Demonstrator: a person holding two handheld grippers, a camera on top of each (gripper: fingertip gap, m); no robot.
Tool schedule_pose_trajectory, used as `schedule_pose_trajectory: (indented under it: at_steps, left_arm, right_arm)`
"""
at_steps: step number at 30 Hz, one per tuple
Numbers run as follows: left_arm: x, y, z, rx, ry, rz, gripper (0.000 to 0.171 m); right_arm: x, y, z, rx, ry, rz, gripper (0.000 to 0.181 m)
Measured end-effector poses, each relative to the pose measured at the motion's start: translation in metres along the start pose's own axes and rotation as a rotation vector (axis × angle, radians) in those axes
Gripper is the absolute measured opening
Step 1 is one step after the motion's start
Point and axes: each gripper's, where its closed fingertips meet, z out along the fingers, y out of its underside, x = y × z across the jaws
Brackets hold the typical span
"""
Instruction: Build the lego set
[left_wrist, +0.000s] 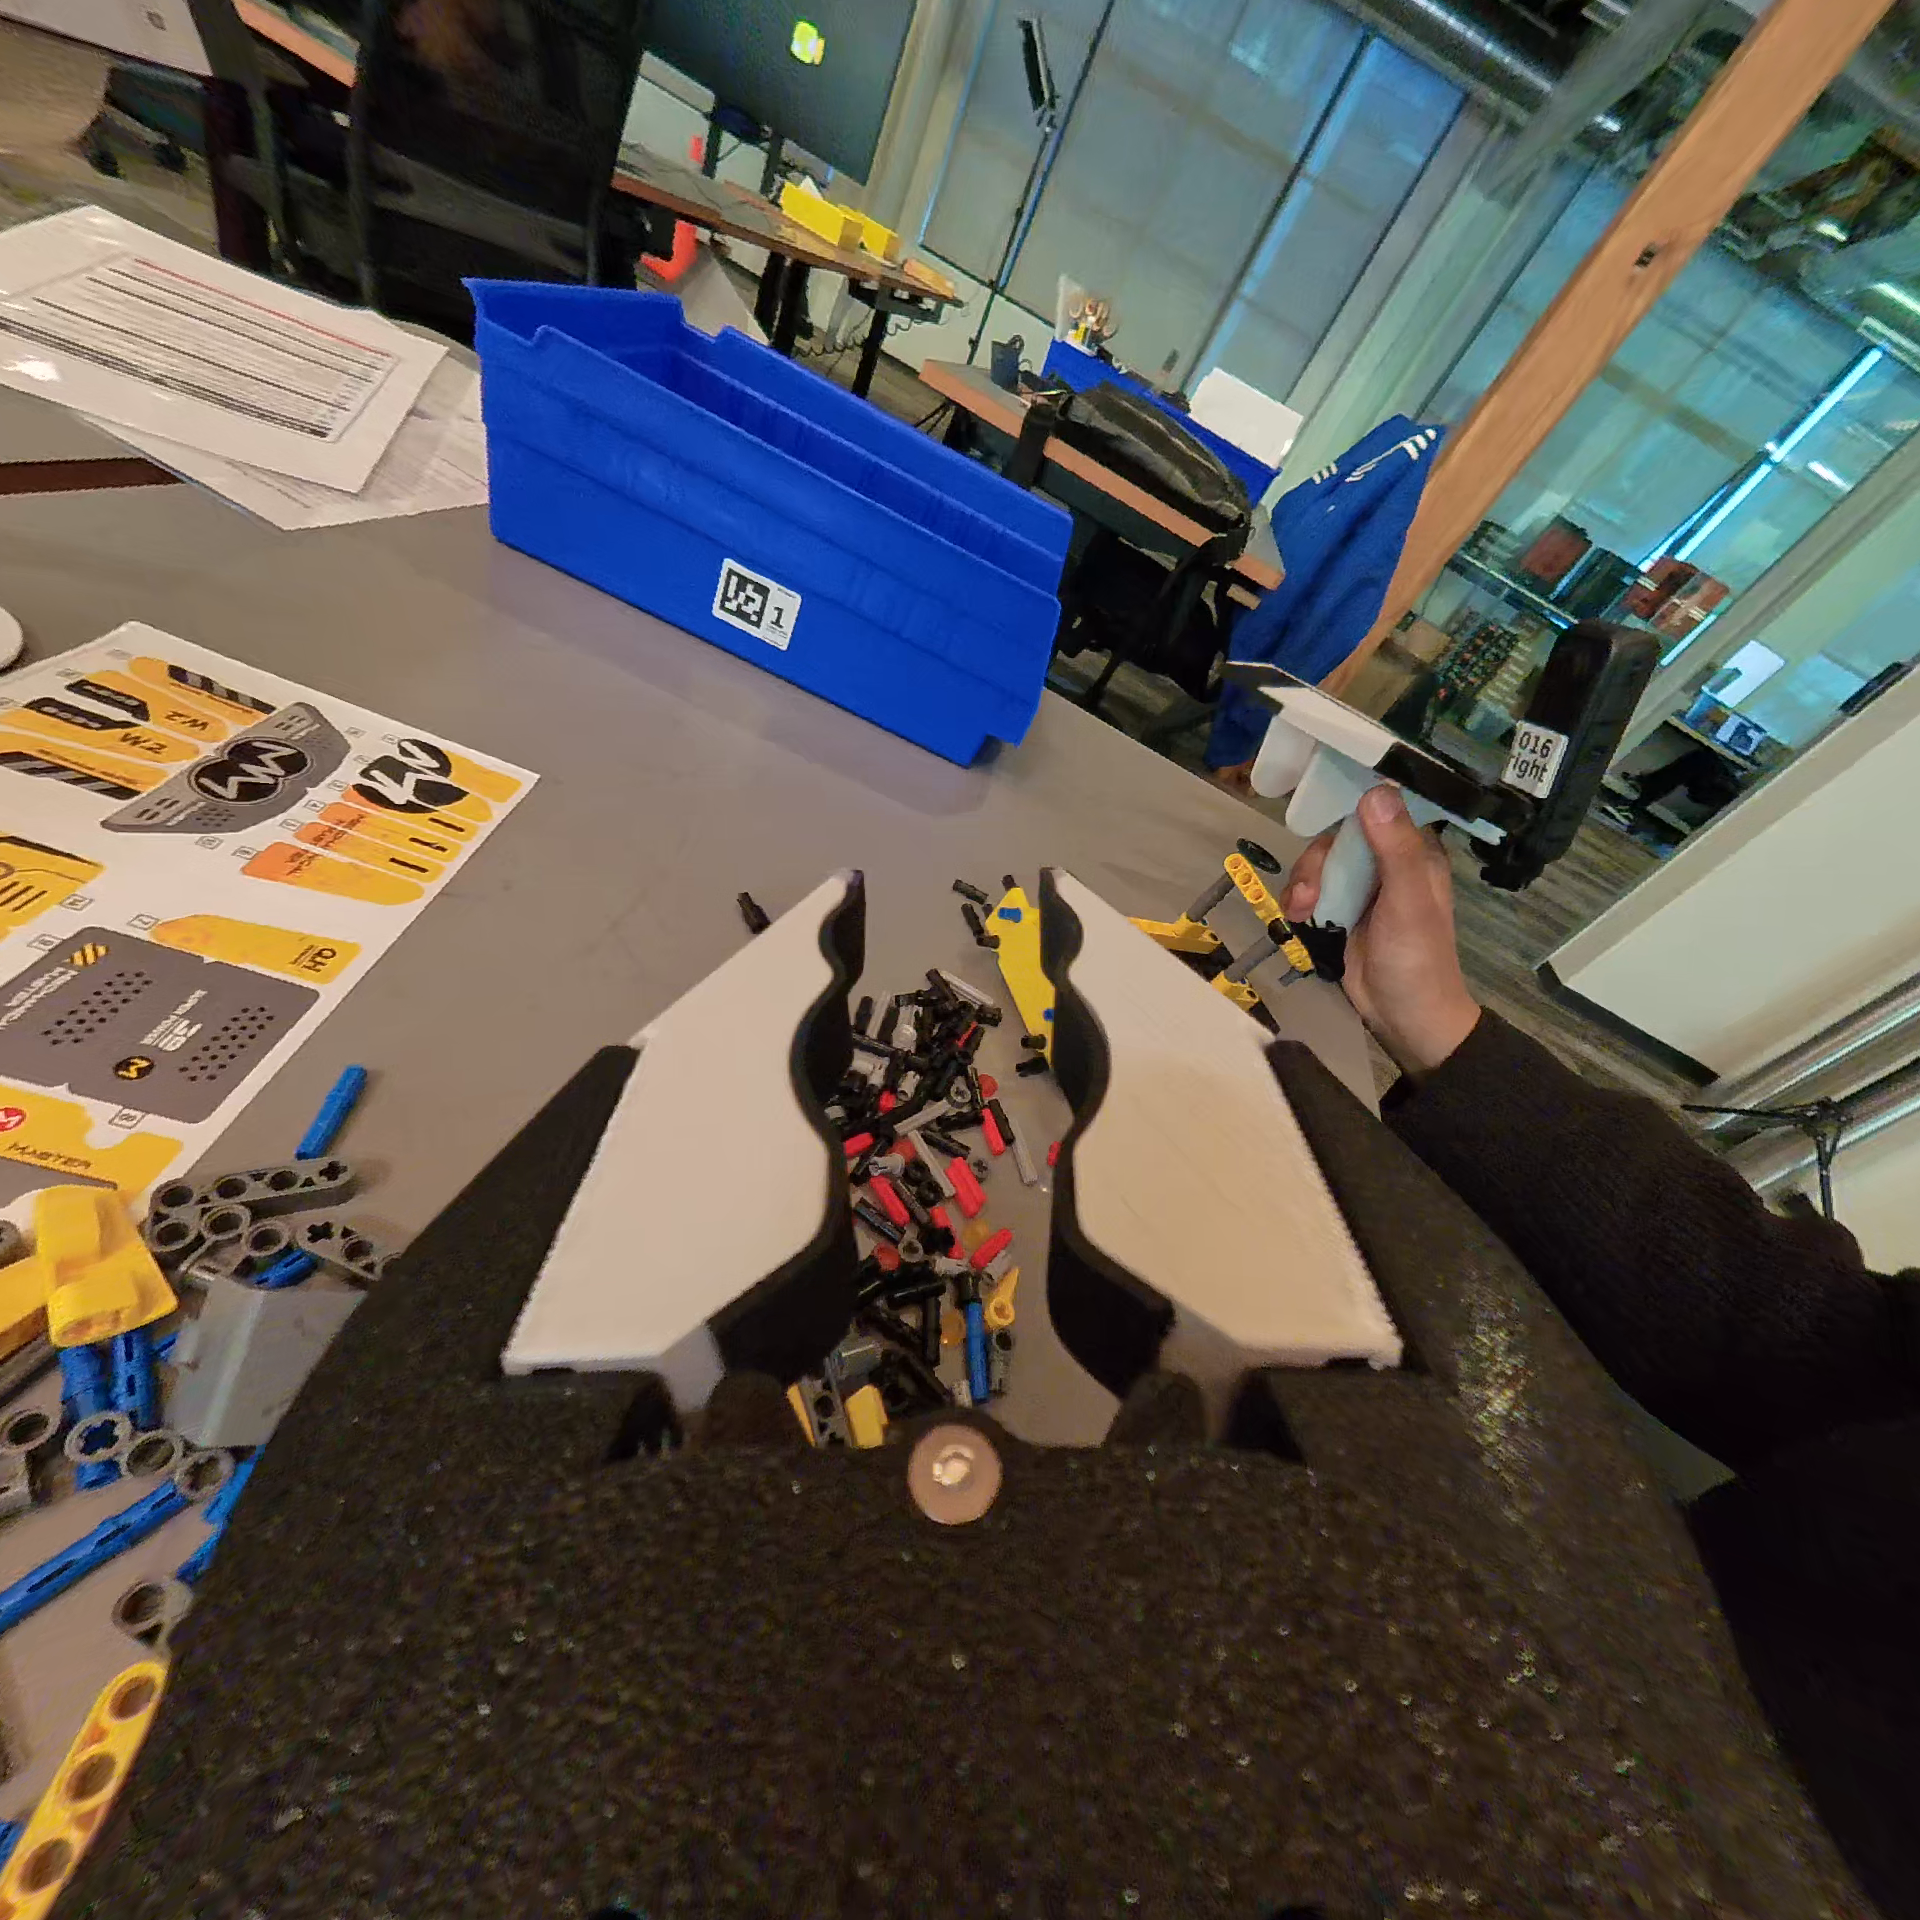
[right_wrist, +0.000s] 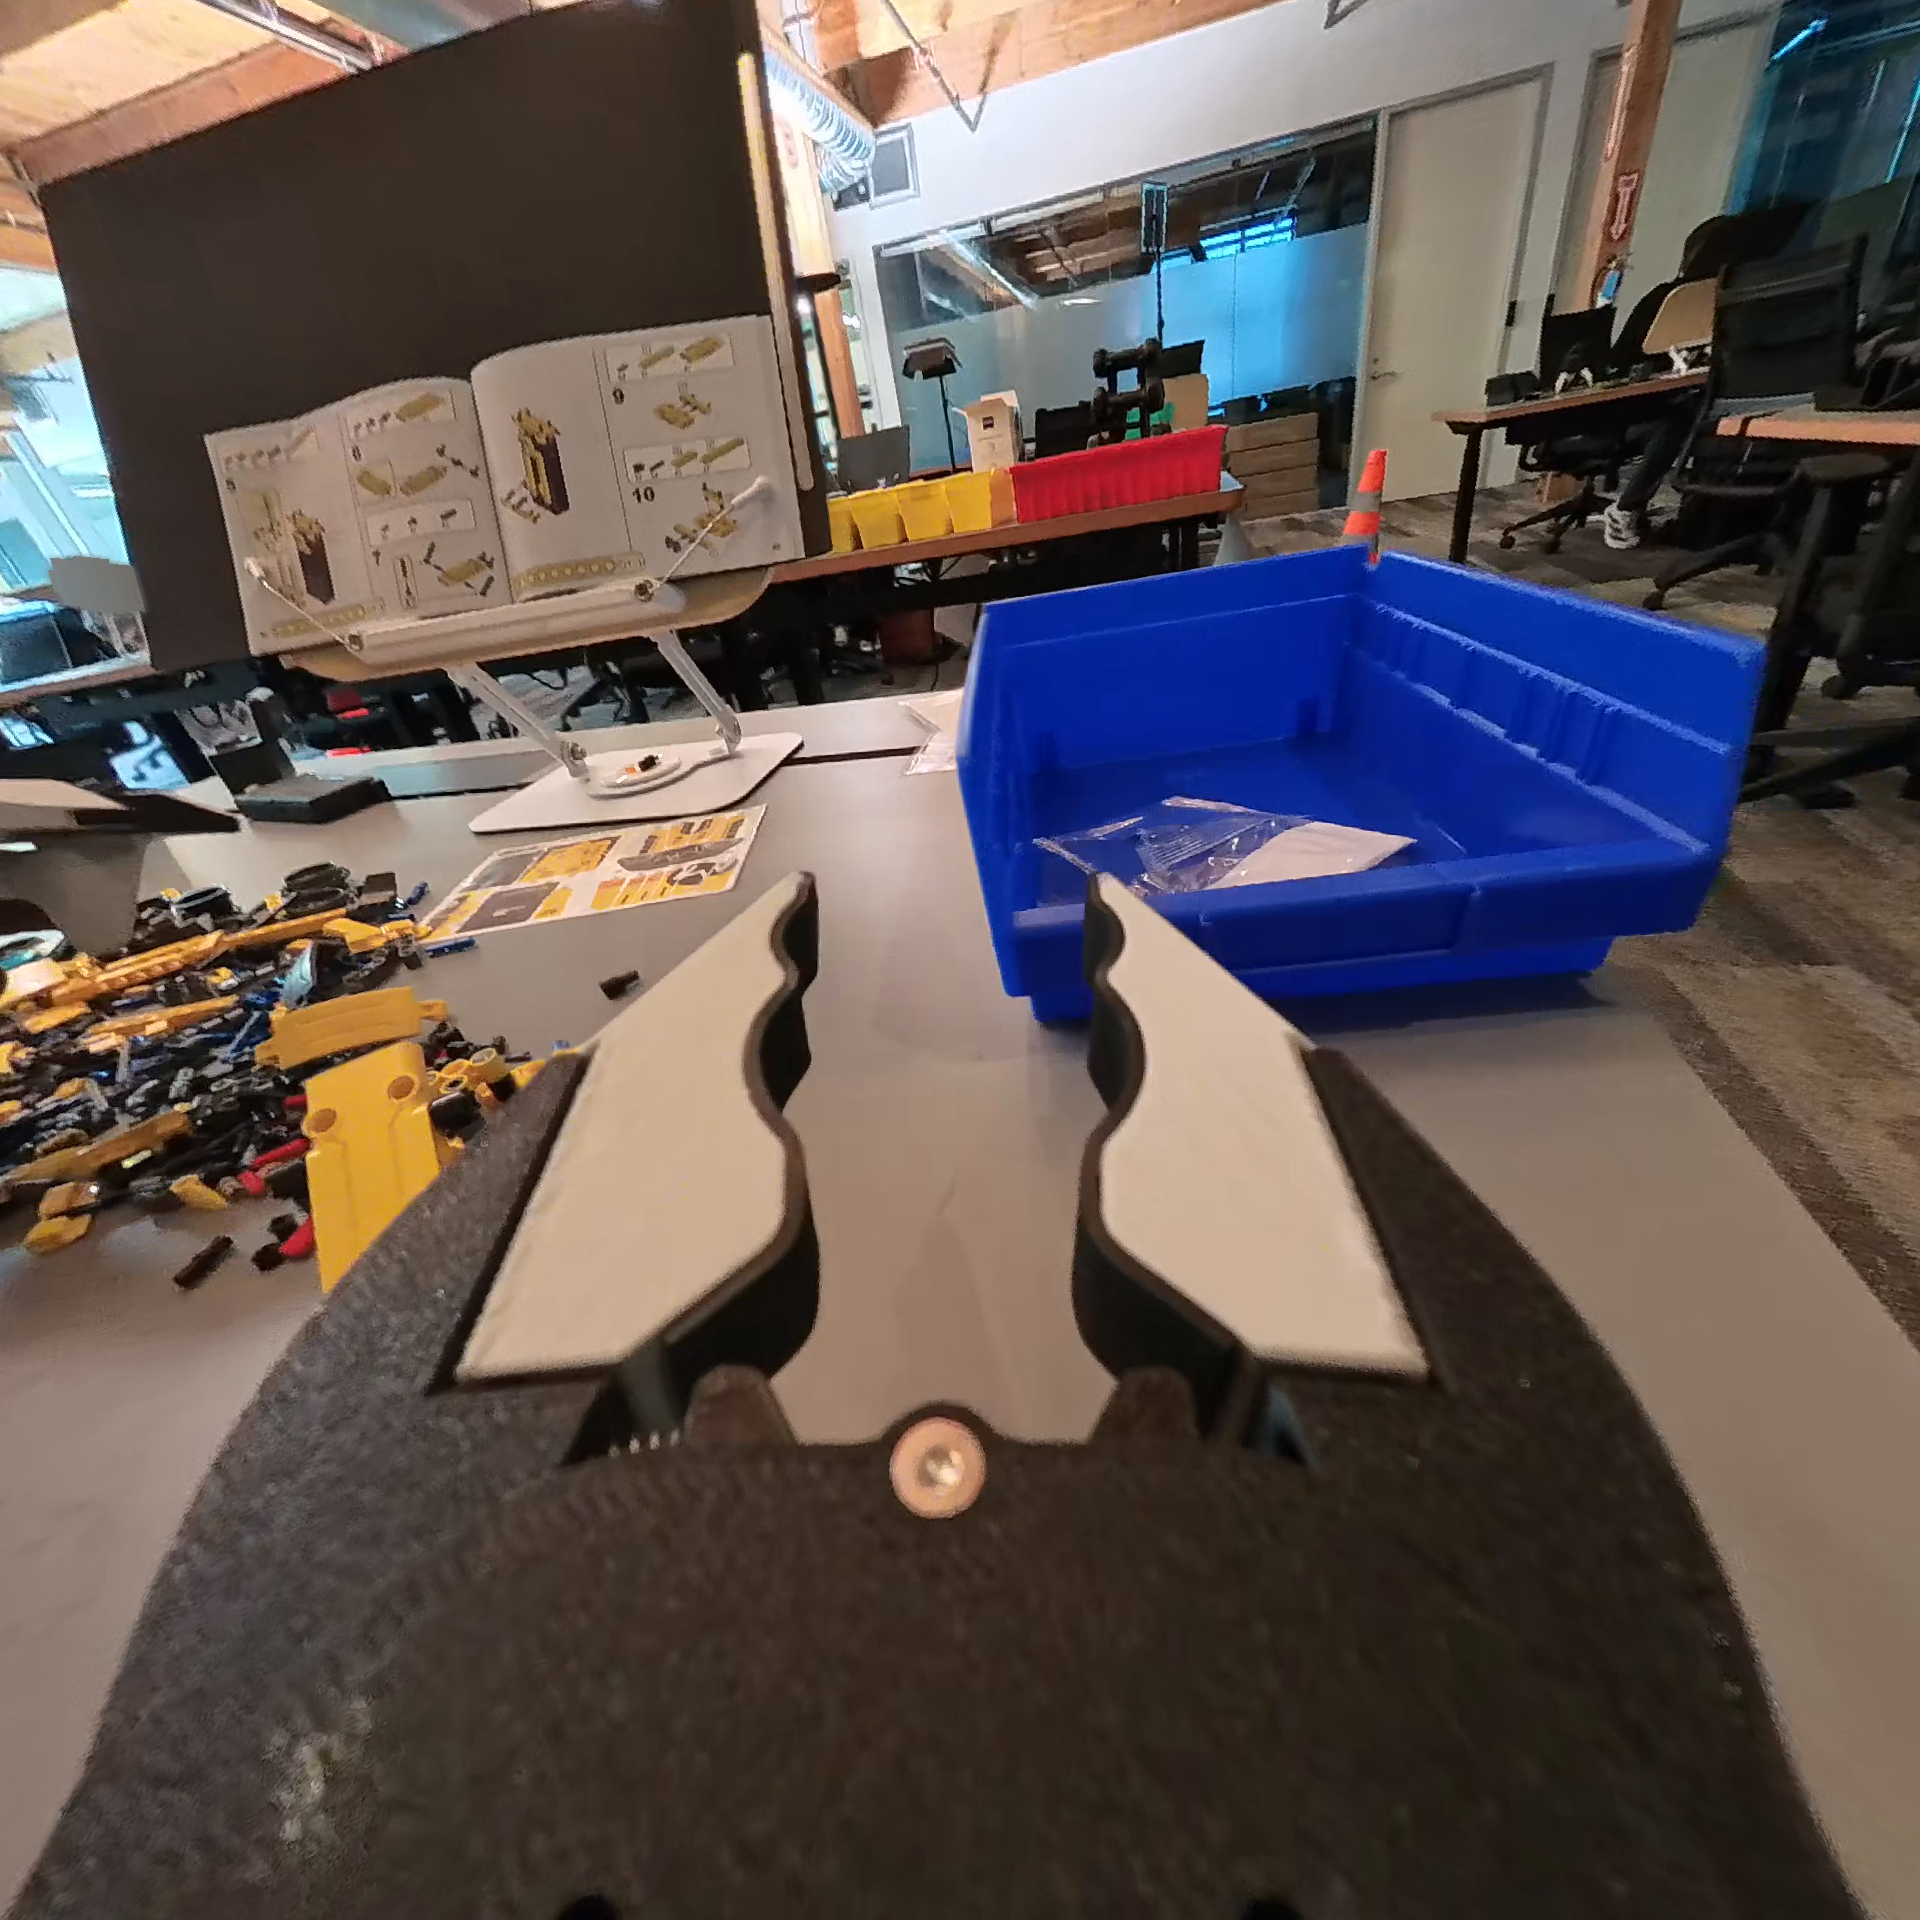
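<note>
Left gripper (left_wrist: 951, 883), white fingers with black inner pads, jaws apart, nothing held. It hangs above a loose heap of small black, red and grey plastic connector pins (left_wrist: 930, 1127) lying on the grey tabletop (left_wrist: 644, 727); the heap shows in the gap between the fingers, pins pointing every way, no shared axis. Just past the right fingertip lies a yellow plastic panel piece (left_wrist: 1016, 940), long axis running away from the camera. Right of that finger sits a small assembly of yellow holed beams and grey axles (left_wrist: 1252, 920), touching or just beside a person's hand (left_wrist: 1387, 935) gripping the white handle of the other gripper. Left of the left finger: grey holed liftarms (left_wrist: 244, 1210), blue axles, yellow beams, a yellow-grey sticker sheet (left_wrist: 197, 831). Beyond the fingertips, a long blue plastic bin (left_wrist: 769, 520), long axis slanting left-near to right-far.

Right gripper (right_wrist: 951, 894), jaws wide apart, empty, over bare tabletop (right_wrist: 935, 1091). Beyond the right fingertip the blue bin (right_wrist: 1351, 914) holds a clear plastic bag (right_wrist: 1226, 842). Left of the left finger, a spread of yellow, black and blue bricks (right_wrist: 208, 1039). Farther off, an open instruction booklet (right_wrist: 499, 488) on a stand.
</note>
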Motion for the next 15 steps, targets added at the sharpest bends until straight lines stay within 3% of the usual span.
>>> schedule_pose_trajectory:
  at_steps: [15]
  left_arm:
    - [0.012, 0.004, 0.005, -0.022, 0.02, 0.042, 0.033]
  right_arm:
    - [0.005, -0.009, -0.008, 0.07, 0.008, 0.044, 0.051]
